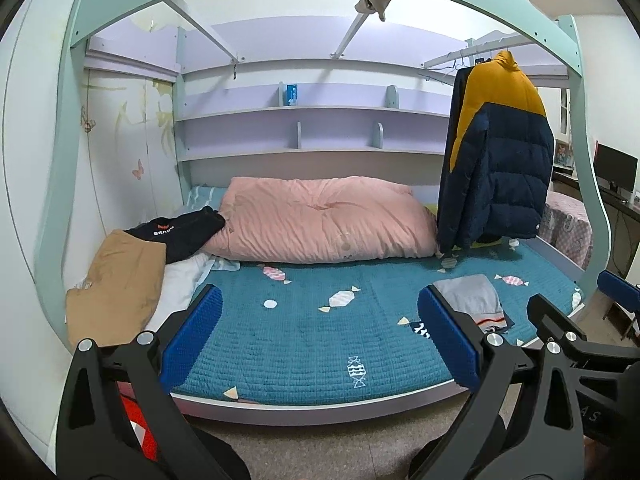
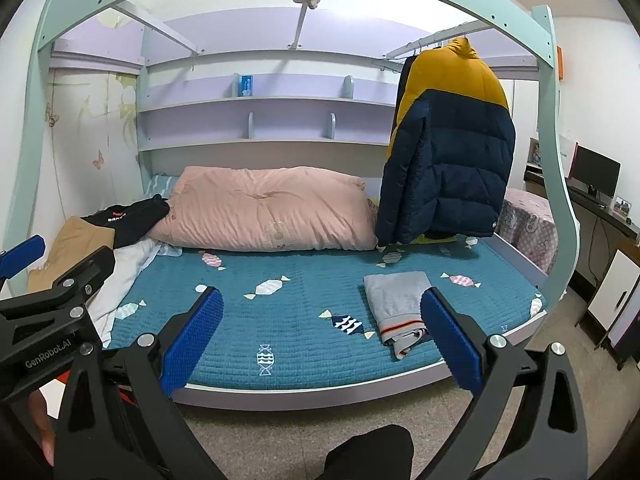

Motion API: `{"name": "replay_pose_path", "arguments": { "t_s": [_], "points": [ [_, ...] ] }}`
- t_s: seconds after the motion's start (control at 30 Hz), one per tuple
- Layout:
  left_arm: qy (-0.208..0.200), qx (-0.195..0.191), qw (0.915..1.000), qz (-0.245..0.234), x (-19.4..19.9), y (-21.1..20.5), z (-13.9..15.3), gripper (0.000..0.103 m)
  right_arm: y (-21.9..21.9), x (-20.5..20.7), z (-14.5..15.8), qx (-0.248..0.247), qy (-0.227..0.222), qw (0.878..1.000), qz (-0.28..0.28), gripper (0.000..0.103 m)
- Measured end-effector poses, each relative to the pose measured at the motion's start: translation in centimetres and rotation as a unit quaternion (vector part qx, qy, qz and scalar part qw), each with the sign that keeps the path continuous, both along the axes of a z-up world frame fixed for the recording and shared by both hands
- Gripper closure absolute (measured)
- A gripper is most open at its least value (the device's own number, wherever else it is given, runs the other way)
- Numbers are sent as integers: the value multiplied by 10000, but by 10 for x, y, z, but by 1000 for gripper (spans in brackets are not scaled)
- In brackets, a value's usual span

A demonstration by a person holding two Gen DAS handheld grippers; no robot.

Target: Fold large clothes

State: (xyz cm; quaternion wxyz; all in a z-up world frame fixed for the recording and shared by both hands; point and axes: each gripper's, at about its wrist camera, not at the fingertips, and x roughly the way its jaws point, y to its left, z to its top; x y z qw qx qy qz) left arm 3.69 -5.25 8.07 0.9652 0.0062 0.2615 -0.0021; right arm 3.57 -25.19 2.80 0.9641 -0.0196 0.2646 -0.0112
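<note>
A folded grey garment (image 1: 472,300) (image 2: 398,304) lies on the teal bed cover (image 1: 304,340) (image 2: 304,304) near the front right. A pile of unfolded clothes lies at the left: tan trousers (image 1: 116,284) (image 2: 68,248), a black garment (image 1: 184,232) (image 2: 132,216) and a white garment (image 1: 178,292) (image 2: 120,280). My left gripper (image 1: 320,336) is open and empty, held in front of the bed. My right gripper (image 2: 322,336) is open and empty beside it, and also shows in the left wrist view (image 1: 576,312).
A pink duvet (image 1: 320,220) (image 2: 264,212) lies at the back of the bed. A navy and yellow puffer jacket (image 1: 496,152) (image 2: 448,140) hangs at the right. The light green bunk frame (image 1: 56,184) (image 2: 556,184) arches around the bed. A desk with a monitor (image 2: 596,172) stands at far right.
</note>
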Motion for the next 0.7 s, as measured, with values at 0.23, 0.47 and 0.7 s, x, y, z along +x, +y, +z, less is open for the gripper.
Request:
{"name": "replay_pose_path", "arguments": {
  "t_s": [0.23, 0.47, 0.7],
  "points": [
    [17, -37, 10000, -44, 4, -2, 0, 5, -1, 2, 1, -56, -44, 10000, -63, 7],
    [12, -27, 10000, -65, 13, -1, 1, 5, -3, 3, 1, -47, -41, 10000, -62, 7],
    [10, -21, 10000, -62, 16, 0, 1, 5, -3, 8, 0, -18, -36, 10000, -19, 7]
  ]
}}
